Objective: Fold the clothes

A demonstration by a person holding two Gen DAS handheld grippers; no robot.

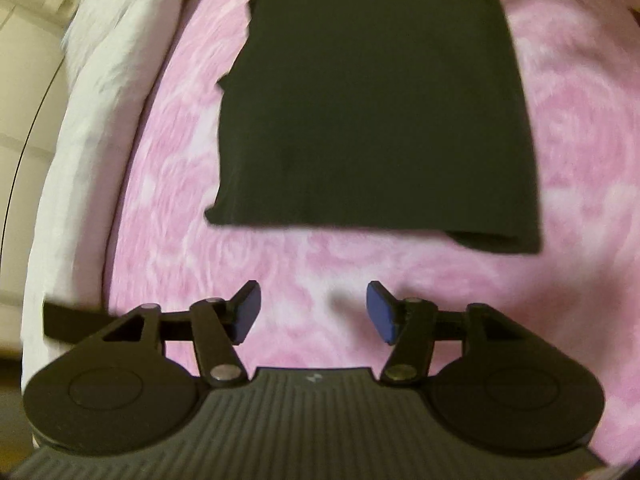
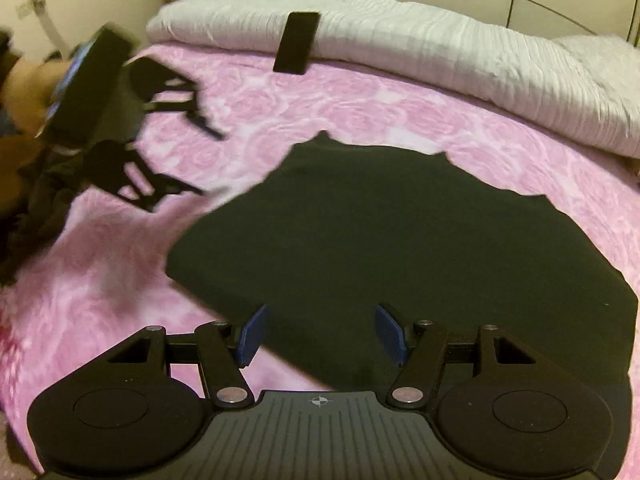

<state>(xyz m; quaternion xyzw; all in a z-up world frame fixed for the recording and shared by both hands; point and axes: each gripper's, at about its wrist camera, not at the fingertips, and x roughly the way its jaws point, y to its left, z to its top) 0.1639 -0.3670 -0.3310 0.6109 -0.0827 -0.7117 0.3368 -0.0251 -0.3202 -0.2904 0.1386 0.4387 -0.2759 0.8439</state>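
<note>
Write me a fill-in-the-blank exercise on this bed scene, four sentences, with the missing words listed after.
1. The folded dark garment lies on a bedspread patterned with roses, coloured ____.
2. The flat black phone-like slab leans against the ____ quilted bedding.
3. The left gripper hangs over bare bedspread with its blue pads ____.
4. Between the right gripper pads, what shows is the dark ____.

Missing words: pink; white; apart; garment

We see open pink bedspread (image 2: pixel 100 264) at lower left; the folded black garment (image 2: pixel 400 248) fills centre, the white duvet (image 2: pixel 440 44) and phone (image 2: pixel 298 42) bound the upper frame.
</note>
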